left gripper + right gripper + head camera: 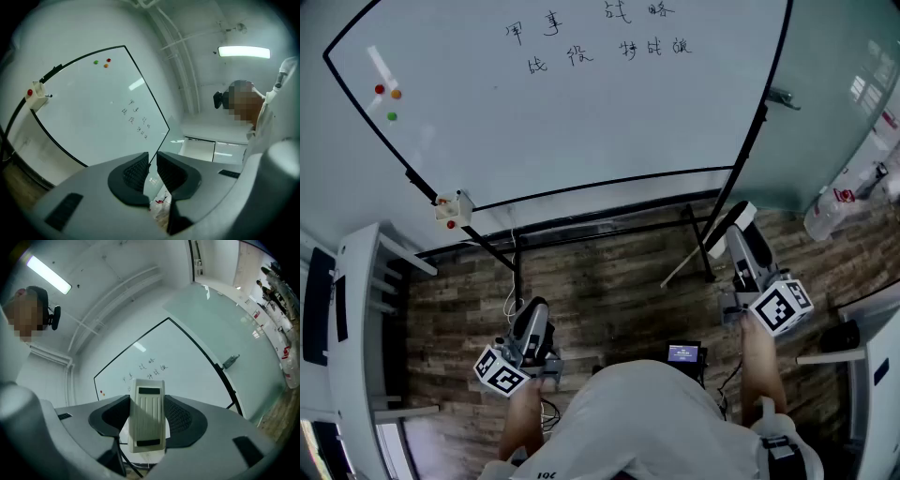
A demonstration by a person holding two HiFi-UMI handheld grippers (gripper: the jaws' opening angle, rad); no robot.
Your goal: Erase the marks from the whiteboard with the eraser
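Note:
The whiteboard (pixel 581 122) stands ahead of me with two rows of black handwritten marks (pixel 595 37) near its top. My right gripper (pixel 739 223) is held low in front of the board's lower right corner, shut on a white ribbed eraser (pixel 147 418) that stands upright between its jaws. The eraser (pixel 737 221) is well below the marks and apart from the board. My left gripper (pixel 534 309) hangs low over the wooden floor, its jaws almost together with nothing between them (pixel 152 171). The marks (pixel 150 369) also show in the right gripper view.
Red, orange and green magnets (pixel 386 98) sit on the board's left side. A small white box (pixel 453 208) hangs at its lower left corner. The black stand legs (pixel 516 272) spread over the floor. White furniture (pixel 356 328) is at my left, a glass wall (pixel 834 103) at my right.

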